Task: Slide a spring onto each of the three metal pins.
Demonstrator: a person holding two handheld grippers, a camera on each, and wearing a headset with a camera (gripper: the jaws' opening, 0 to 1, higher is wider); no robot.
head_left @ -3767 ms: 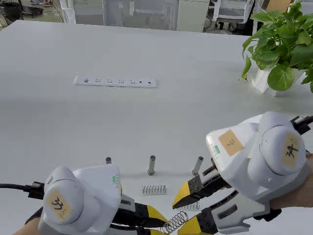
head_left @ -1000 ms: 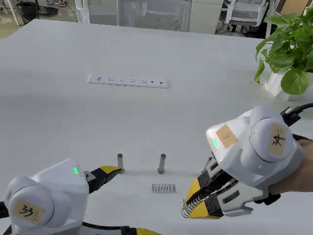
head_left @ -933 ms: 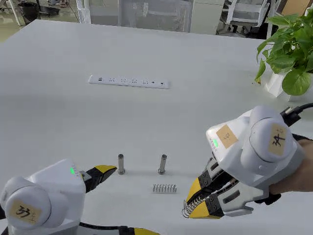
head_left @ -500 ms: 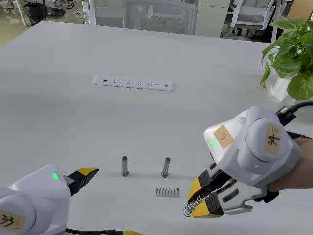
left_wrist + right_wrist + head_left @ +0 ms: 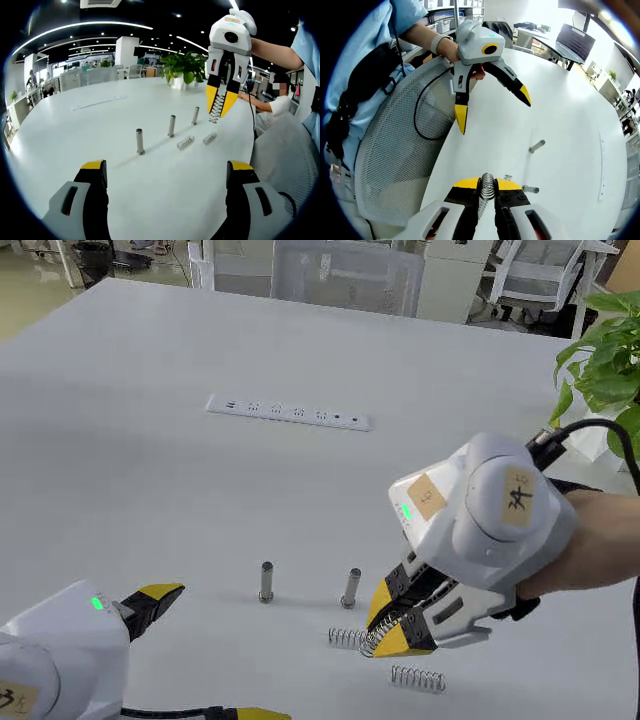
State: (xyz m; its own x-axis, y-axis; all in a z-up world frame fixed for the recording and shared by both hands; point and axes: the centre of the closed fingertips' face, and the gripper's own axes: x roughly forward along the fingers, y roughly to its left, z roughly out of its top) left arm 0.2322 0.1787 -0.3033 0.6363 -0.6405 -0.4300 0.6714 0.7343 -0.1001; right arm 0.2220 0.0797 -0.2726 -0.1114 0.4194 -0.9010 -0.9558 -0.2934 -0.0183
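Right hand-held gripper (image 5: pixel 386 627) tilted down, pinching spring (image 5: pixel 487 186), left hand-held gripper (image 5: pixel 166 167) agape

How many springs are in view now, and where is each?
3. One spring is clamped in the right gripper. A second spring lies on the table beside its jaws, a third spring nearer the person. None appears hidden.

**Open-plan office, we reckon**

We're at a big white meeting table (image 5: pixel 150 440) with a power strip (image 5: pixel 288 412) on it and a potted plant (image 5: pixel 605 370) at the edge. Mesh office chairs (image 5: pixel 345 275) behind it, a monitor (image 5: pixel 575 42) on a desk, long ceiling light strips (image 5: pixel 85 23) overhead.
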